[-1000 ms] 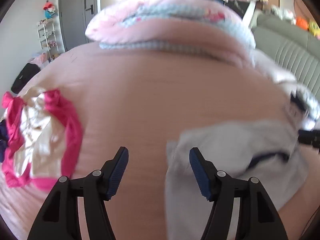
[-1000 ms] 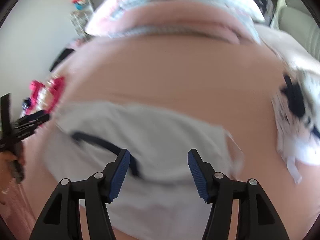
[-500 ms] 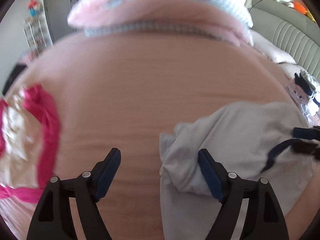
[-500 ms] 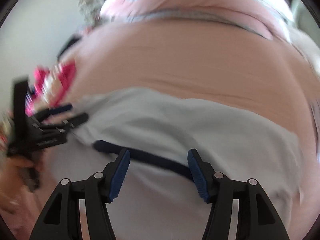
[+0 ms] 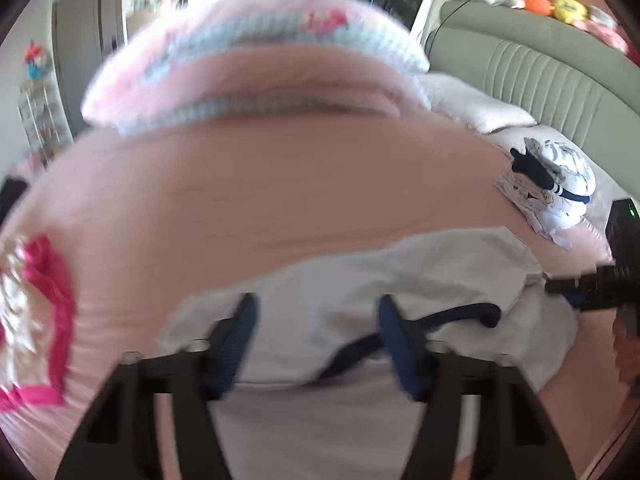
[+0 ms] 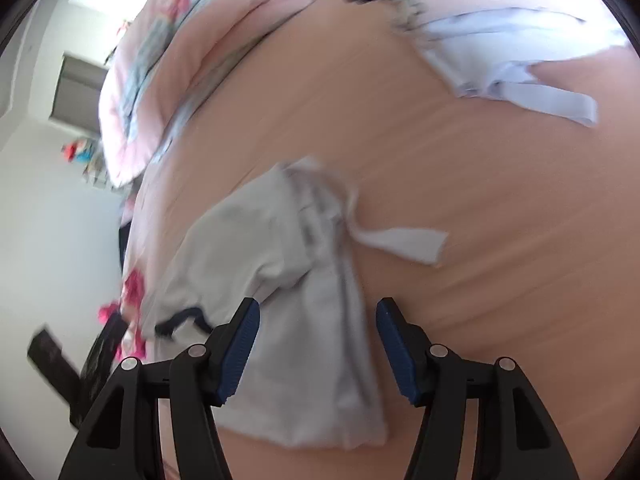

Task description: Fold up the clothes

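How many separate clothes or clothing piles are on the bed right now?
3. The white garment lies under both open grippers; a pink-and-white pile sits at the bed's left edge; a white-and-navy pile sits far right near the headboard. More may lie out of frame.

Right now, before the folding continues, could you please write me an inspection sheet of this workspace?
Surface: pink bed sheet, mostly smooth.
Job's things: grey garment with dark blue drawstring lies rumpled on the sheet, not yet folded.
Clutter: pink-and-cream garment at the left edge; white and navy clothes pile at the right; rolled pink blanket at the far end.
Grippers: left gripper open above the grey garment; right gripper open over its other end; neither grips cloth.
Cables: nothing seen on the bed.
Surroundings: grey padded headboard with plush toys on top; grey door; images motion-blurred.
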The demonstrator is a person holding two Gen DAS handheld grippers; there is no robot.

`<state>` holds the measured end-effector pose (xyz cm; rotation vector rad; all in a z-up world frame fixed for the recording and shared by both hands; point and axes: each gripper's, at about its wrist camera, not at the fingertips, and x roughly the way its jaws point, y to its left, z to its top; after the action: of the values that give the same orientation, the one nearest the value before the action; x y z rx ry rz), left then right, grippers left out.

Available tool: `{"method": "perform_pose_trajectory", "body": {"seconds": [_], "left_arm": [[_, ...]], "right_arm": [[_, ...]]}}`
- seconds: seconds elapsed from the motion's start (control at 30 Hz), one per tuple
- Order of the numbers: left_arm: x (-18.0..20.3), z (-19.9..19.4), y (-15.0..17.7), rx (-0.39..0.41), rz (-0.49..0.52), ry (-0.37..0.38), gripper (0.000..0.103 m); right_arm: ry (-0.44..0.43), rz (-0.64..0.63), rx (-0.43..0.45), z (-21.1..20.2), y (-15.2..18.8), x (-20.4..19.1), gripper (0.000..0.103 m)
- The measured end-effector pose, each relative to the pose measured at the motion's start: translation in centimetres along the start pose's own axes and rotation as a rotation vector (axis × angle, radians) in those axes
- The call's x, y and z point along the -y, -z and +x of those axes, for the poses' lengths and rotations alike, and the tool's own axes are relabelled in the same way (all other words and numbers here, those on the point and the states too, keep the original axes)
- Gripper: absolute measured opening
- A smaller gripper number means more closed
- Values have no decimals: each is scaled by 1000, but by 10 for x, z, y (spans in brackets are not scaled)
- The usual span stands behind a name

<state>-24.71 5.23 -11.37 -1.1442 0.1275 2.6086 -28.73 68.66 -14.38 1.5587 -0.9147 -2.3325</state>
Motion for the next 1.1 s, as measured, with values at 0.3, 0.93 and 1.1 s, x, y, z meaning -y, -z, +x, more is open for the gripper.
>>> {"method": "perform_pose_trajectory", "body": {"seconds": [0.3,0.93,1.1], "left_arm": [[20,20,26,-117,-37,34,51],[10,31,-13,-122,-310,268,54],[45,65,-29,-189,-232,324,54]], "right_arm": [[91,-180,-2,16,15,-36,19],[-211,-301,-154,69,51,-129,23],[-211,-335,-152,56,46,-137,49]]}}
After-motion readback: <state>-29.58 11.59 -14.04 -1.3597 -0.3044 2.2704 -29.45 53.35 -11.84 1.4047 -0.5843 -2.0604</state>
